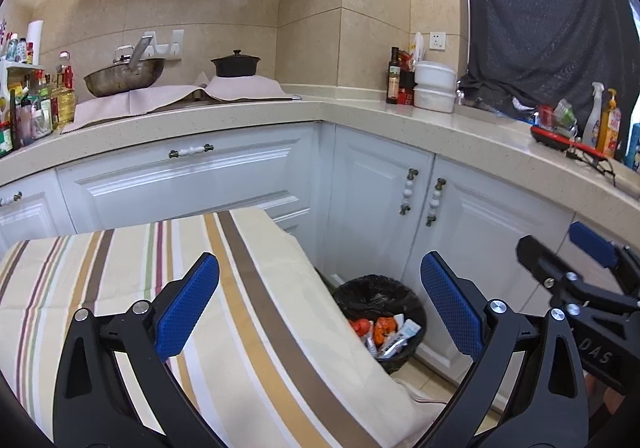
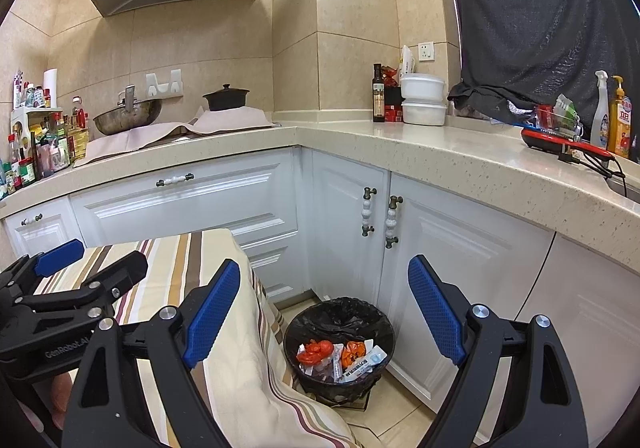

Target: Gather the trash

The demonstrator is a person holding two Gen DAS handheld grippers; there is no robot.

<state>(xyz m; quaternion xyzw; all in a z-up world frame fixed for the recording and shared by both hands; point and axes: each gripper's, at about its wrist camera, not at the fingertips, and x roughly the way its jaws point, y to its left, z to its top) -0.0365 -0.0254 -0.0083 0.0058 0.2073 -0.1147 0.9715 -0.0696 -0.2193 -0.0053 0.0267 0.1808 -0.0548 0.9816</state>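
A round bin lined with a black bag (image 1: 376, 300) (image 2: 340, 316) stands on the floor in the cabinet corner. Inside lie orange-red wrappers (image 2: 316, 352) and white packets (image 2: 362, 362). My left gripper (image 1: 320, 308) is open with nothing between its blue pads, hovering over the striped tablecloth's edge (image 1: 120, 288) above and left of the bin. My right gripper (image 2: 324, 312) is open too and holds nothing, with the bin seen between its fingers. Each gripper shows in the other's view: the right one (image 1: 564, 252) at the right edge, the left one (image 2: 112, 254) at the left.
White cabinets (image 2: 460, 248) wrap the corner behind the bin under a beige counter (image 2: 400, 143). On the counter are a wok (image 2: 128, 115), a black pot (image 2: 226, 97), bottles (image 2: 378, 95), white containers (image 2: 423, 99) and a red tray (image 2: 560, 141). The cloth-covered table (image 2: 180, 260) borders the bin on the left.
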